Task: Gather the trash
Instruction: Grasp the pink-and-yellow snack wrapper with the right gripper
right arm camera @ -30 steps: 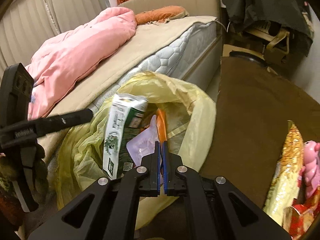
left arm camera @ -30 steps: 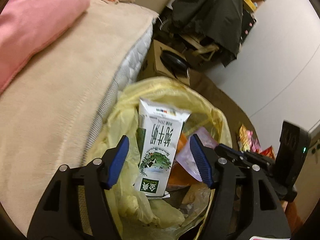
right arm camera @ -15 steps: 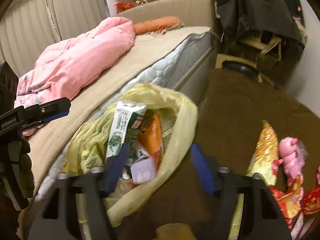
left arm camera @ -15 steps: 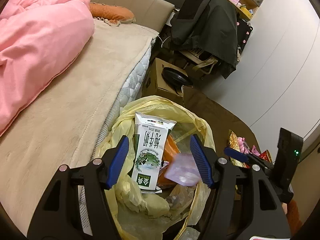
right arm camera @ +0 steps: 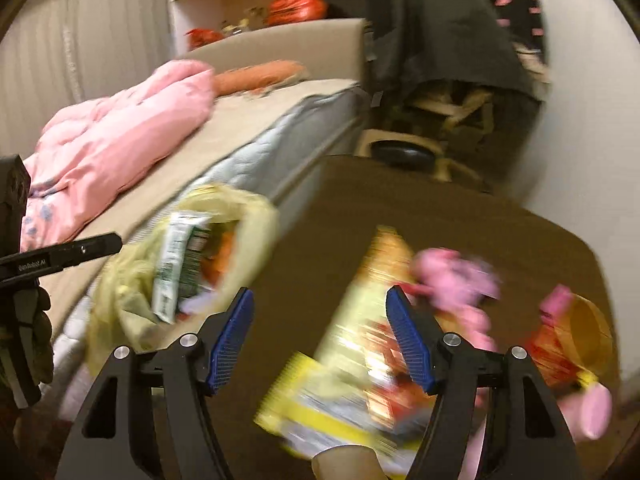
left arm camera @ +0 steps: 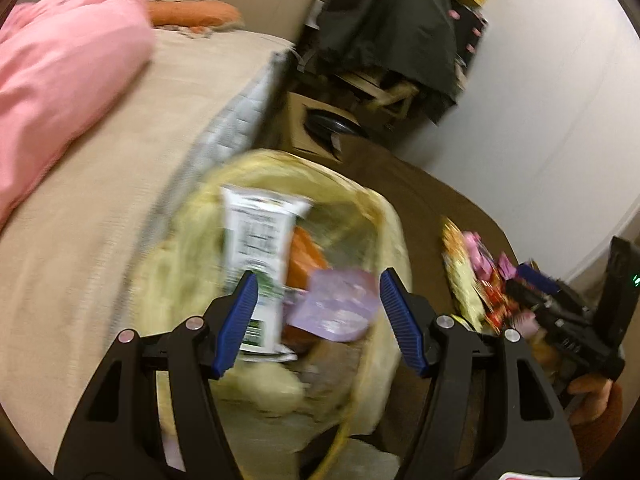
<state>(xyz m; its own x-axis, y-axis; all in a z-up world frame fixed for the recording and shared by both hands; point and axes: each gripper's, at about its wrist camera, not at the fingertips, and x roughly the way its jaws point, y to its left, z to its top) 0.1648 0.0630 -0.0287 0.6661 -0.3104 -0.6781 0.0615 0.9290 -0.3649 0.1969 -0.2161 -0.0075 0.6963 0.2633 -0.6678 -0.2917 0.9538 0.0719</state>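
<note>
A yellow trash bag [left arm camera: 394,236] stands open beside the bed. It holds a white and green milk carton [left arm camera: 256,236], an orange wrapper [left arm camera: 306,256] and a purple wrapper [left arm camera: 336,304]. My left gripper [left arm camera: 316,284] hovers open over the bag's mouth with nothing between its fingers. My right gripper [right arm camera: 320,300] is open and empty above a brown surface [right arm camera: 440,220]. Under it lie a shiny yellow snack packet [right arm camera: 360,332], a pink toy [right arm camera: 460,280] and red wrappers [right arm camera: 552,352]. The bag [right arm camera: 256,232] sits to its left. All is blurred by motion.
A bed [left arm camera: 100,208] with a pink duvet [left arm camera: 60,80] runs along the left. Behind the bag are a cardboard box [left arm camera: 296,120] and a chair draped in dark clothing [left arm camera: 392,40]. A yellow cup [right arm camera: 588,332] lies at the right.
My right gripper opened, dropped the purple wrapper into the bag and swung right over the packets. My left gripper drew back a little from the bag.
</note>
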